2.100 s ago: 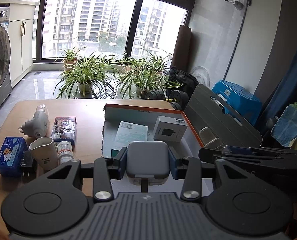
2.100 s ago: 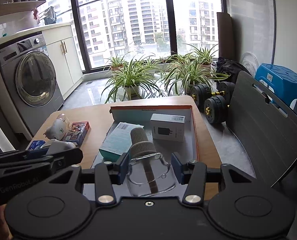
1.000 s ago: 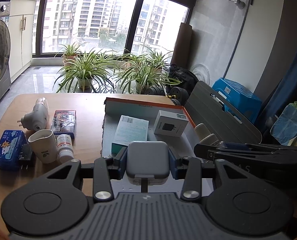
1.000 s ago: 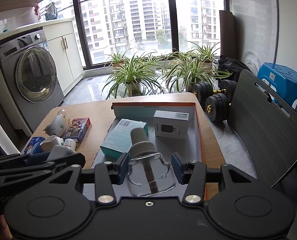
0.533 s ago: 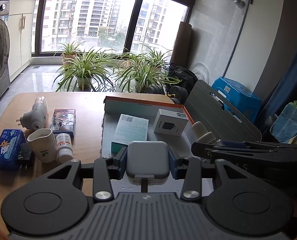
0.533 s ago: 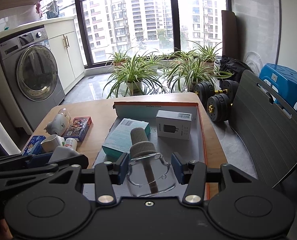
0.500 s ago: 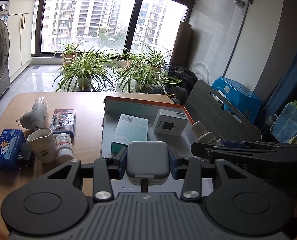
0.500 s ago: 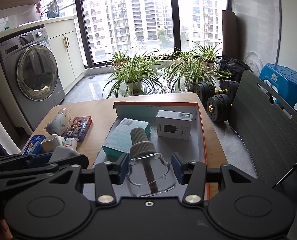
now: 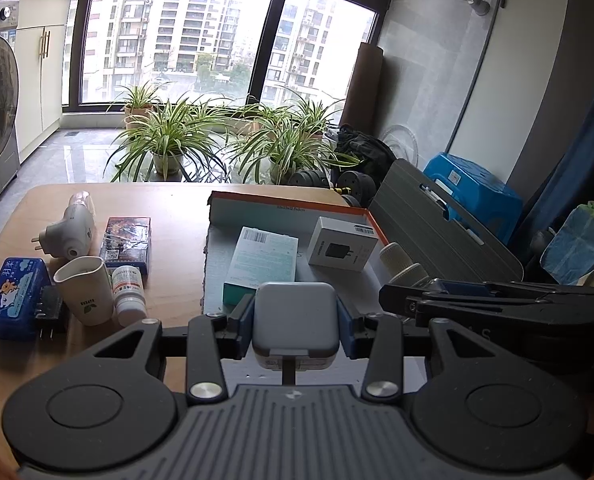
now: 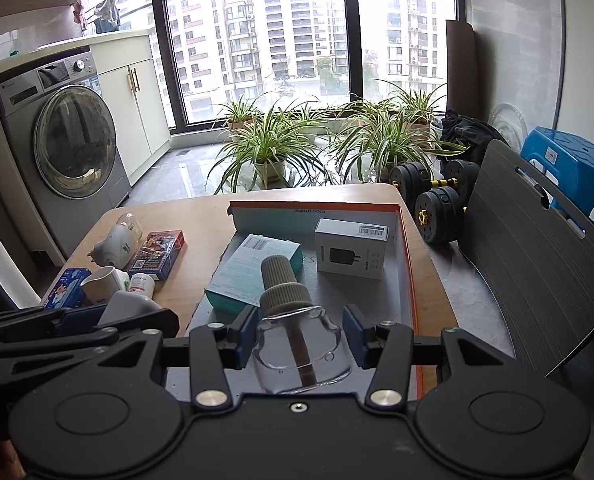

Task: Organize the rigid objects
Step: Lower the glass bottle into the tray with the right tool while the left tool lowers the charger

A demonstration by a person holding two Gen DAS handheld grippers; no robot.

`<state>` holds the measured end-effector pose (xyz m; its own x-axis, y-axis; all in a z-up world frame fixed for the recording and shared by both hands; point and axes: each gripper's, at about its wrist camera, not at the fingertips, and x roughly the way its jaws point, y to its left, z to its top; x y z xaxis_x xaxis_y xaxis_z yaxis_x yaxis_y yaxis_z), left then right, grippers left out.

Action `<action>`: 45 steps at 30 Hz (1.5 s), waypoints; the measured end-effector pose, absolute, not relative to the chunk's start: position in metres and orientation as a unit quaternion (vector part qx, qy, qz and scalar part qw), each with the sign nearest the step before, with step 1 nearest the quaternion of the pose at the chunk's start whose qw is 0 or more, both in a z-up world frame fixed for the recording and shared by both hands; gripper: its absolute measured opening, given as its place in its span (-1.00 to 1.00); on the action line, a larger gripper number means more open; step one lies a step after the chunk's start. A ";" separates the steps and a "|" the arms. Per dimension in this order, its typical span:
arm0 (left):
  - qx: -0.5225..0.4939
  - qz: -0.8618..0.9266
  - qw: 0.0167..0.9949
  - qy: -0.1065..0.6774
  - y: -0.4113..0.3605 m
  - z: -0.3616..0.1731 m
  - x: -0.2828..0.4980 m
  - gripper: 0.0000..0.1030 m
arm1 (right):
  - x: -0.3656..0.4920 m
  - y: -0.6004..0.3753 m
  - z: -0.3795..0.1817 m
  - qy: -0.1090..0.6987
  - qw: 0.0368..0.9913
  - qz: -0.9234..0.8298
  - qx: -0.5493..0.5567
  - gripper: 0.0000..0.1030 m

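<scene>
My left gripper (image 9: 296, 324) is shut on a grey rounded case (image 9: 295, 318), held above the near end of the orange-edged cardboard tray (image 9: 289, 205). My right gripper (image 10: 299, 342) is shut on a clear glass dropper bottle (image 10: 297, 350) with a ribbed beige cap (image 10: 283, 282), also above the tray's near end (image 10: 405, 240). In the tray lie a teal box (image 9: 263, 262) and a white charger box (image 9: 343, 249). Each gripper shows at the edge of the other's view.
On the wooden table (image 9: 169, 248), left of the tray, stand a white cup (image 9: 84, 290), a small pill bottle (image 9: 128, 290), a blue tin (image 9: 15, 298), a card box (image 9: 126, 240) and a white plug-in device (image 9: 70, 232). A grey chair (image 10: 537, 276) stands at the right.
Both grippers have drawn back and risen slightly, still shut on their objects. The table and tray look a little farther off.
</scene>
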<state>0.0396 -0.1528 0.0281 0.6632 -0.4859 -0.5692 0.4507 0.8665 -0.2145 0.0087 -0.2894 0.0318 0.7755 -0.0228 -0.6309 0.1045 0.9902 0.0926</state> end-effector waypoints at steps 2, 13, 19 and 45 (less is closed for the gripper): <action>-0.028 -0.256 0.911 0.321 -0.152 0.027 0.040 -0.18 | 0.009 -0.289 0.031 0.334 0.940 -0.034 0.061 0.11; -0.029 -0.257 0.910 0.324 -0.153 0.025 0.041 -0.18 | 0.010 -0.290 0.030 0.336 0.939 -0.034 0.061 0.11; -0.029 -0.256 0.910 0.324 -0.153 0.025 0.041 -0.18 | 0.010 -0.290 0.029 0.336 0.939 -0.034 0.061 0.11; -0.030 -0.257 0.909 0.328 -0.154 0.021 0.039 -0.18 | 0.009 -0.287 0.024 0.339 0.938 -0.033 0.061 0.11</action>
<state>0.0389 -0.1543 0.0208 0.6529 -0.4861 -0.5809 0.4473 0.8663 -0.2221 0.0092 -0.2875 0.0240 0.7684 -0.0213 -0.6396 0.1033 0.9905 0.0911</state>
